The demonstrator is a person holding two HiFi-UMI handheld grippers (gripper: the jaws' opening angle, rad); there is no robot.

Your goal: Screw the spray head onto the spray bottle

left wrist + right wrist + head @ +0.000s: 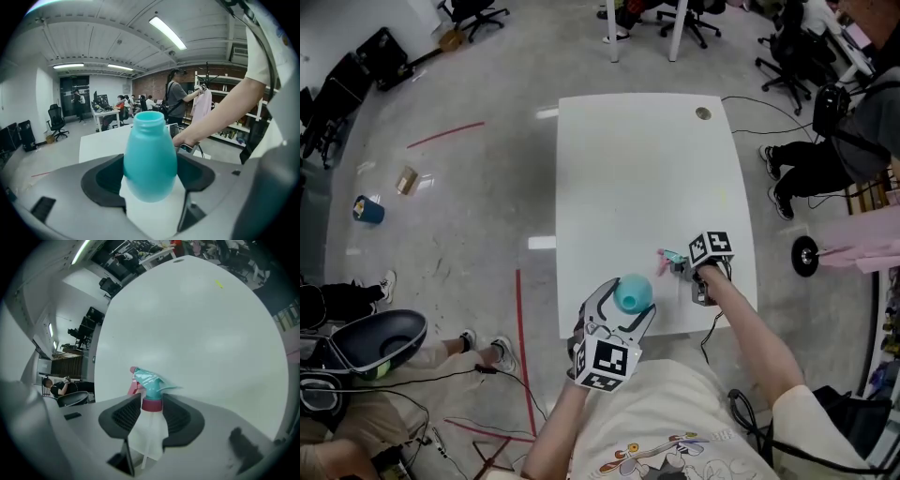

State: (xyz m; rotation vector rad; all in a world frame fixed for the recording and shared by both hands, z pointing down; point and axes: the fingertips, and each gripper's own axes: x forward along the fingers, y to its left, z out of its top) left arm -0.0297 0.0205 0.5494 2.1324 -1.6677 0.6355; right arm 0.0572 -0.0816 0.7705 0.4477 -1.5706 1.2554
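A teal spray bottle [632,292] [150,159] with an open, capless neck stands between the jaws of my left gripper [623,306] [150,177]. That gripper is shut on the bottle's belly over the near edge of the white table [637,169]. The spray head [666,260] [149,387] has a teal body, a pink trigger and a pink collar. My right gripper [682,267] [152,411] is shut on that collar, low over the table's right front part. The dip tube runs back between the jaws. Bottle and spray head are apart, the head to the bottle's right.
A round cable hole [703,113] sits at the table's far right corner. A person [853,141] stands right of the table, and someone sits on the floor at the left [356,300]. A blue cup [367,210] and red tape lines lie on the floor.
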